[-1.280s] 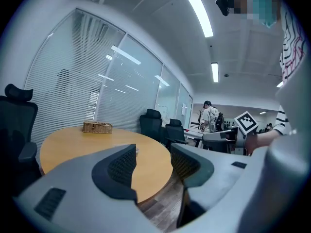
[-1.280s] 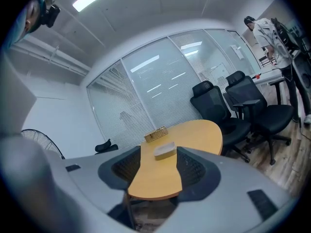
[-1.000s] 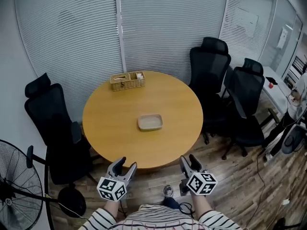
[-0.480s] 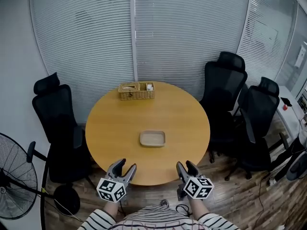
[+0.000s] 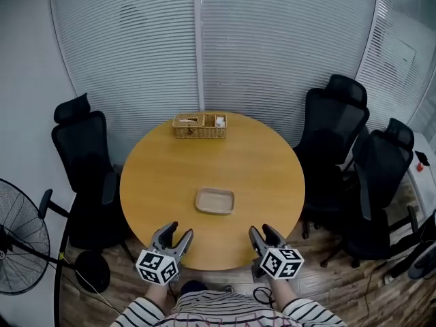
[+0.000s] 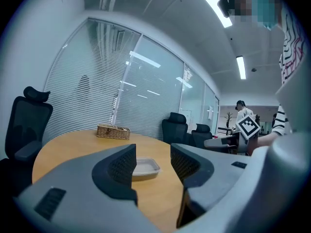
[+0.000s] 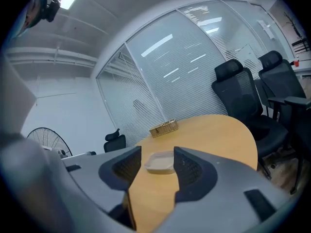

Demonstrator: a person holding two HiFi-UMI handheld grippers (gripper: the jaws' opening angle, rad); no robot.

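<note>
- A round wooden bench (image 5: 170,176) stands mid-room on a wood-plank floor (image 5: 354,291).
- Black office chairs surround it: one at the left (image 5: 82,155), two at the right (image 5: 337,128).
- Glass partitions with lowered blinds (image 5: 136,53) close the far side.
- A white wall (image 5: 24,80) and a pedestal fan (image 5: 20,251) are at the left.
- A strip light (image 6: 214,6) glows overhead.

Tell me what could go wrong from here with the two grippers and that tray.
1. The shallow beige rectangular tray lies flat on the round wooden table; its low rim gives open jaws little to pinch, so it may slide instead, perhaps toward the woven wicker basket.
2. The left gripper and right gripper hang open at the table's near edge; coming in low, either could strike that edge.
</note>
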